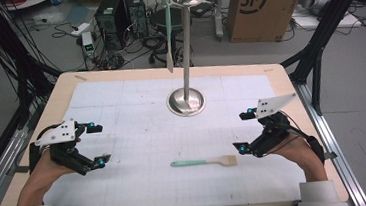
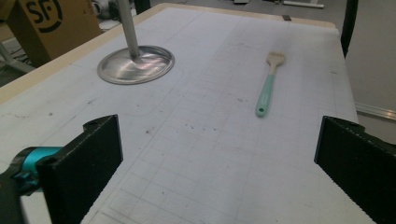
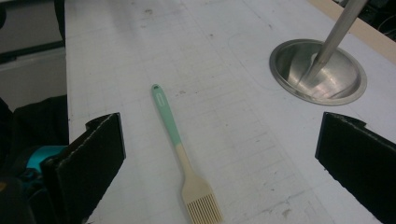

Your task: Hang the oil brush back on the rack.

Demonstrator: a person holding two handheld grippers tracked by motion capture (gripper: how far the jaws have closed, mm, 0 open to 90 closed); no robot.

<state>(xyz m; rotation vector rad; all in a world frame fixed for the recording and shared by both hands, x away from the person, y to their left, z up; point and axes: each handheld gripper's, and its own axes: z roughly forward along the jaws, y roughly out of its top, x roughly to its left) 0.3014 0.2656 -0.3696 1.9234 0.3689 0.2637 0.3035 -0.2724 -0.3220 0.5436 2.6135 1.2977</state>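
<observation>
Two grippers, left (image 1: pixel 94 145) and right (image 1: pixel 244 131), rest on the mat (image 1: pixel 121 103), jaws spread wide and holding nothing; the brush (image 1: pixel 203 162), mint handle with cream bristles, lies flat just ahead of the right fingertips (image 1: pixel 240 148), bristles toward them; farther off the steel stand (image 1: pixel 186 101); beyond, a box (image 1: pixel 262 3) reading "SF".

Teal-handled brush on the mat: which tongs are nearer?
Right. The right tongs sit just beyond the brush head end; the left tongs are well off past its handle tip.
</observation>
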